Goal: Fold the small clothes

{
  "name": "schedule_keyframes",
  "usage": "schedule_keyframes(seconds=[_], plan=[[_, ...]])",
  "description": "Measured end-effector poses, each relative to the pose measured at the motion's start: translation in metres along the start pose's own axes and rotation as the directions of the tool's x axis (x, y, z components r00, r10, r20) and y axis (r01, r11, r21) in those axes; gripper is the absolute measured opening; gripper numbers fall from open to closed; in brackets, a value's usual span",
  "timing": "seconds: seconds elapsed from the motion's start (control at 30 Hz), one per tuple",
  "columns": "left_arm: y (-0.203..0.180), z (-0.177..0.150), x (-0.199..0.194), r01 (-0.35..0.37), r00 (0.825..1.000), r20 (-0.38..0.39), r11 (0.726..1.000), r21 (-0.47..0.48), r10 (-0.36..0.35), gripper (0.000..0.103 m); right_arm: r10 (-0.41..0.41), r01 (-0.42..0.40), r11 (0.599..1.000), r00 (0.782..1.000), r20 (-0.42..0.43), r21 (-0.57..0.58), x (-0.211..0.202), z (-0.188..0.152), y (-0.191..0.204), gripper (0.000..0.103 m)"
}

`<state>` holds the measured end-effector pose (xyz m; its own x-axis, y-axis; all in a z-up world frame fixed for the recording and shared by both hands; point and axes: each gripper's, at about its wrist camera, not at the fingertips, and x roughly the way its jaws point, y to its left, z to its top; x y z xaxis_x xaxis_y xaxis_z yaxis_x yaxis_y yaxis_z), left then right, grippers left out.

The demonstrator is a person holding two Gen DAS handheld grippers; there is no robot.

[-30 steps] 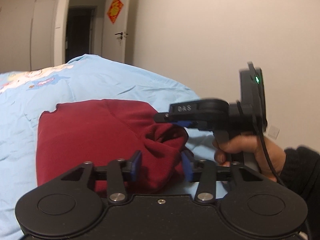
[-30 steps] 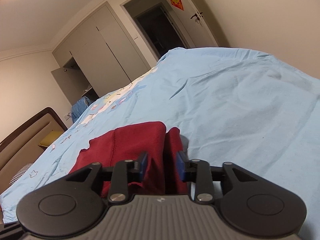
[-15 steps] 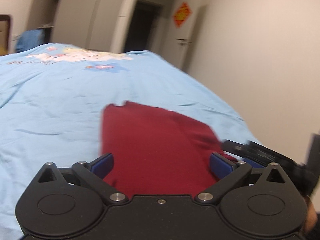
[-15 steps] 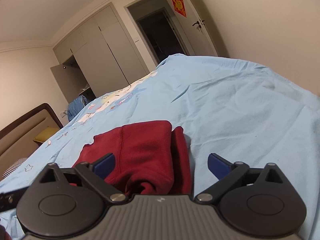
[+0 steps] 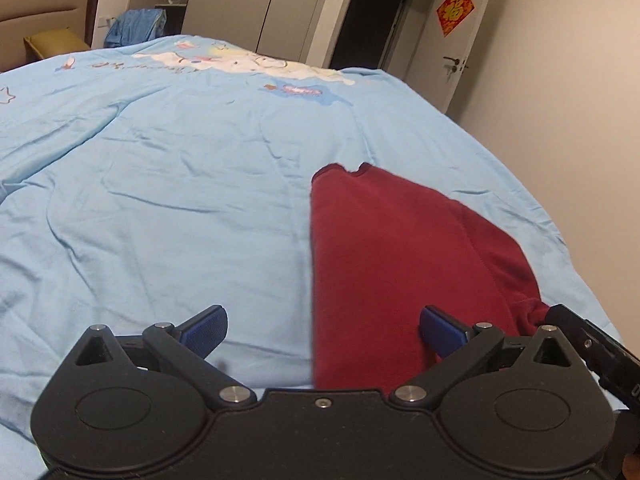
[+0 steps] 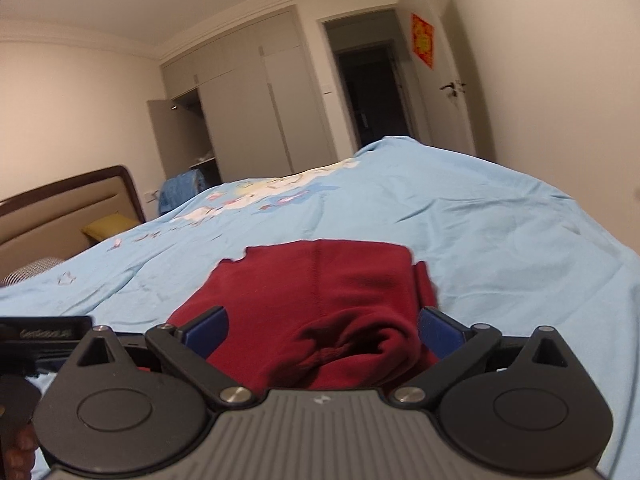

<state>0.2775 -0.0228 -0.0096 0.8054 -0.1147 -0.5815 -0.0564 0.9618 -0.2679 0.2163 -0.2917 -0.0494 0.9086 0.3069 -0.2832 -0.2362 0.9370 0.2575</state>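
Note:
A dark red garment (image 5: 392, 256) lies folded on the light blue bedspread (image 5: 168, 184), near its right edge. My left gripper (image 5: 324, 330) is open just above the near left edge of the garment, and its blue pads hold nothing. In the right wrist view the same red garment (image 6: 320, 292) lies flat with a bunched cuff nearest the camera. My right gripper (image 6: 322, 330) is open wide over that bunched end, with nothing gripped. The right gripper's black body (image 5: 592, 344) shows at the right edge of the left wrist view.
A padded headboard (image 6: 60, 216) and a yellow pillow (image 6: 110, 226) stand at the far left. Wardrobes (image 6: 248, 120), an open dark doorway (image 6: 368, 92) and a door with a red ornament (image 6: 423, 40) lie beyond the bed. Blue clothing (image 5: 136, 26) hangs by the wardrobe.
Both grippers let go of the red garment and opened wide. The garment now rests flat on the bedspread. The left gripper swung left and pulled back; the right gripper turned left.

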Motion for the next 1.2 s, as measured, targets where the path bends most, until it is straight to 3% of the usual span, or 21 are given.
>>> schedule_keyframes(seconds=[0.1,0.33,0.47,0.7,0.87,1.07,1.2], plan=[[0.004,-0.004,0.002,0.005,1.000,-0.020,1.000,-0.020,-0.005,0.102,-0.010,0.009,1.000,1.000,-0.025,-0.022,0.005,-0.004,0.008,0.103],[0.011,-0.013,0.007,0.009,0.999,-0.051,0.999,-0.039,-0.011,0.102,-0.135,0.135,0.991,0.985,-0.107,-0.010,0.013,-0.021,-0.005,0.103],[0.012,-0.019,0.009,0.019,0.998,-0.053,0.999,-0.032,-0.020,0.102,-0.129,0.137,0.989,0.982,-0.136,0.053,0.008,-0.037,-0.025,0.103],[0.011,-0.024,0.007,0.008,0.999,-0.040,1.000,-0.015,-0.009,0.102,-0.104,0.111,0.992,0.989,-0.101,0.062,-0.006,-0.042,-0.026,0.103],[0.009,-0.025,0.006,0.001,0.999,-0.034,1.000,-0.013,-0.002,0.102,-0.071,0.078,0.988,0.996,-0.056,0.137,-0.012,-0.030,-0.034,0.103],[0.007,-0.026,0.004,-0.005,0.999,-0.032,1.000,-0.009,0.004,0.102,-0.078,0.091,0.964,0.995,-0.063,0.248,0.004,-0.014,-0.049,0.102],[0.007,-0.026,0.004,-0.005,0.999,-0.032,1.000,-0.008,0.005,0.103,-0.134,0.144,0.972,0.989,-0.065,0.186,0.004,-0.013,-0.046,0.088]])
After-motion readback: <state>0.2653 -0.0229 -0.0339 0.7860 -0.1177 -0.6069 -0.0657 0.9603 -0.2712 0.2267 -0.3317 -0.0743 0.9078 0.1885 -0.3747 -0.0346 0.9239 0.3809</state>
